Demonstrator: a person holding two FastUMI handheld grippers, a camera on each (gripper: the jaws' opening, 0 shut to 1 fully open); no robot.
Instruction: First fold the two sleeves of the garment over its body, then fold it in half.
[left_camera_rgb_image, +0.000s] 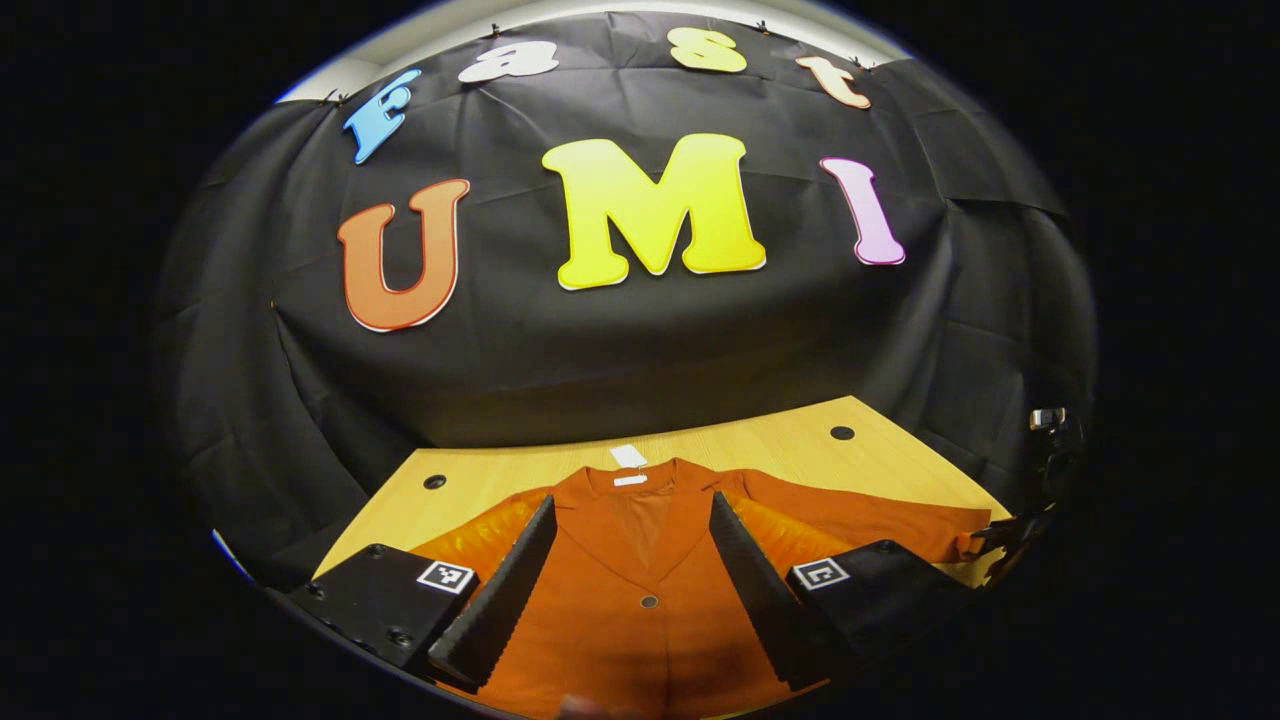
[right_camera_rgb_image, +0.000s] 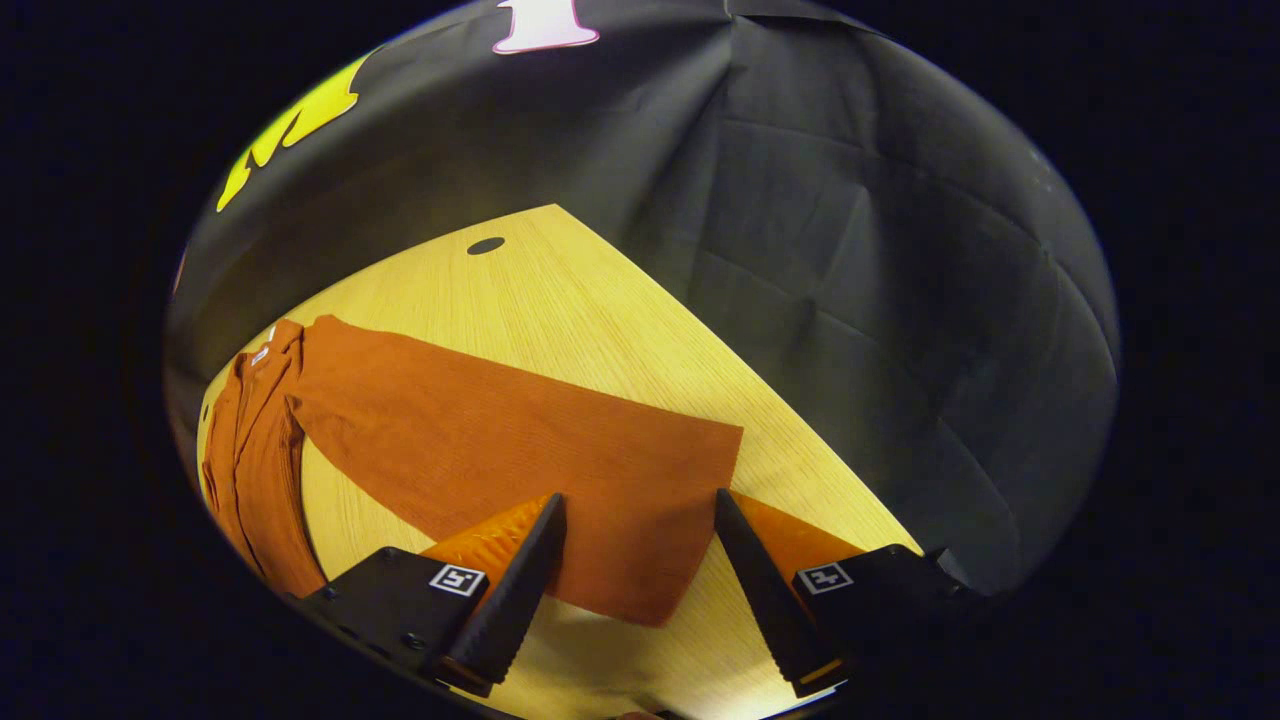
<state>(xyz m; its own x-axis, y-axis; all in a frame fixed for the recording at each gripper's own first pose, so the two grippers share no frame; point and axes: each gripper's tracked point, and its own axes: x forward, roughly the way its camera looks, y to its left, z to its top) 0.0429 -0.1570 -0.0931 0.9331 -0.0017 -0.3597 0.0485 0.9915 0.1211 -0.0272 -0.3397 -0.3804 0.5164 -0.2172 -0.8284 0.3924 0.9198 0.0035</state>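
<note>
An orange button-front garment (left_camera_rgb_image: 640, 560) lies flat on the wooden table (left_camera_rgb_image: 800, 440), its collar and white label (left_camera_rgb_image: 630, 457) at the far side. My left gripper (left_camera_rgb_image: 632, 503) hovers open over the chest, with the fabric showing between its fingers. One sleeve (left_camera_rgb_image: 870, 515) stretches out to the right, and a dark shape at its cuff looks like my right gripper (left_camera_rgb_image: 1008, 535). In the right gripper view that sleeve (right_camera_rgb_image: 520, 440) lies spread flat, with the body (right_camera_rgb_image: 250, 450) at the left. My right gripper (right_camera_rgb_image: 638, 500) is open above the cuff end and holds nothing.
The table has small round dark holes (left_camera_rgb_image: 434, 481) (left_camera_rgb_image: 842, 433) (right_camera_rgb_image: 486, 245) near its far corners. Black cloth walls close in behind the table and to the right. Bare wood (right_camera_rgb_image: 560, 300) lies beyond the sleeve and around the cuff.
</note>
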